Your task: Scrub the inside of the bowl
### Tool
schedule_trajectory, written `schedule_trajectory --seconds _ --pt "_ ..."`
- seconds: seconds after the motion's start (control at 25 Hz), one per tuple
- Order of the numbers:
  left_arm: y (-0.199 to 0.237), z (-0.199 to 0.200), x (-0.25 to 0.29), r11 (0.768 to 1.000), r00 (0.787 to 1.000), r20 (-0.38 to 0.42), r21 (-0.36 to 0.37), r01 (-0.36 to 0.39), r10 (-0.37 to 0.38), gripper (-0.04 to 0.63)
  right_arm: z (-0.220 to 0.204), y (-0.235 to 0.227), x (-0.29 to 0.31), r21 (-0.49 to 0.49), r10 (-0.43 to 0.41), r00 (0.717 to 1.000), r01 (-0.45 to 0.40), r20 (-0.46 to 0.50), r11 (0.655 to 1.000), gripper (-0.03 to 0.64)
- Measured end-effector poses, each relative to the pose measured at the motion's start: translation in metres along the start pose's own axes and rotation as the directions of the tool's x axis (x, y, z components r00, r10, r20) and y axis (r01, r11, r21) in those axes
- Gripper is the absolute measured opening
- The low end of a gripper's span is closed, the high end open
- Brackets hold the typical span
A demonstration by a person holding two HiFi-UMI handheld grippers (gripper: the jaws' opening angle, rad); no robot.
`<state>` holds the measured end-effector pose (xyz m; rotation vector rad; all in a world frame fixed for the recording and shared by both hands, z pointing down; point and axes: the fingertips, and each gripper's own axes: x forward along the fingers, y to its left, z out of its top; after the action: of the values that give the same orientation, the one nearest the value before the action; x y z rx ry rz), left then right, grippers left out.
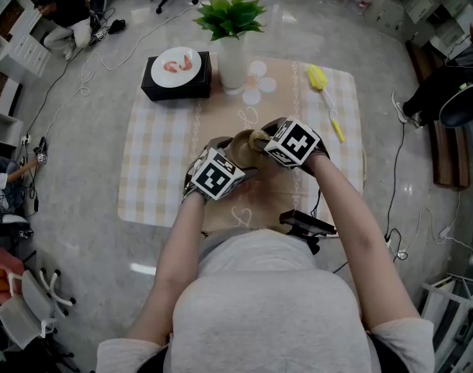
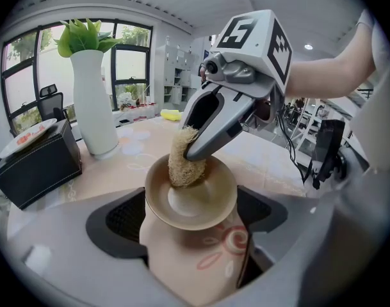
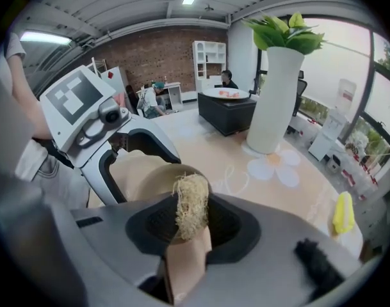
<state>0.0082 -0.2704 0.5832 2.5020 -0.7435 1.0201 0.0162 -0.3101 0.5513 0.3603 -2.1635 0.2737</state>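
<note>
Left gripper (image 3: 138, 165) has its claw clamped on the bowl (image 2: 201, 203), one jaw on each side of the rim, and the tan bowl sits right between them, just above the table (image 1: 158, 169) near the front edge. In comes the right gripper (image 2: 189, 151) from above, its claw pinching a straw-coloured scrubber (image 2: 182, 162), and the lower end of that scrubber is pressed against the inner wall of the bowl, toward the far side, next to the pale flat bottom. From the head view both marker cubes sit close together over the middle of the checked tablecloth (image 1: 154, 142), the bowl tucked between them. Further back, a tall white vase (image 1: 232, 64) with green leaves stands upright near the far edge. Just to its left is a black box (image 1: 154, 88) with a white plate (image 1: 176, 67) on top, some pinkish food on it. Off to the right a yellow brush (image 1: 323, 92) lies flat on the cloth, well apart from the action
</note>
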Motion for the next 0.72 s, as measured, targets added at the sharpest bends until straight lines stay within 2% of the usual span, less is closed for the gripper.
schedule_trajectory --seconds 0.36,0.72 --pt "-0.001 0.001 -0.001 1.0 1.0 0.006 -0.009 0.007 -0.007 0.459 -0.011 0.012 -0.006 -0.01 0.062 0.994 -0.063 -0.087 0.998 0.104" --pt "-0.001 0.002 -0.002 1.0 1.0 0.006 -0.015 0.012 -0.012 0.462 -0.011 0.033 -0.005 0.031 0.172 0.983 -0.17 -0.071 0.985 0.104"
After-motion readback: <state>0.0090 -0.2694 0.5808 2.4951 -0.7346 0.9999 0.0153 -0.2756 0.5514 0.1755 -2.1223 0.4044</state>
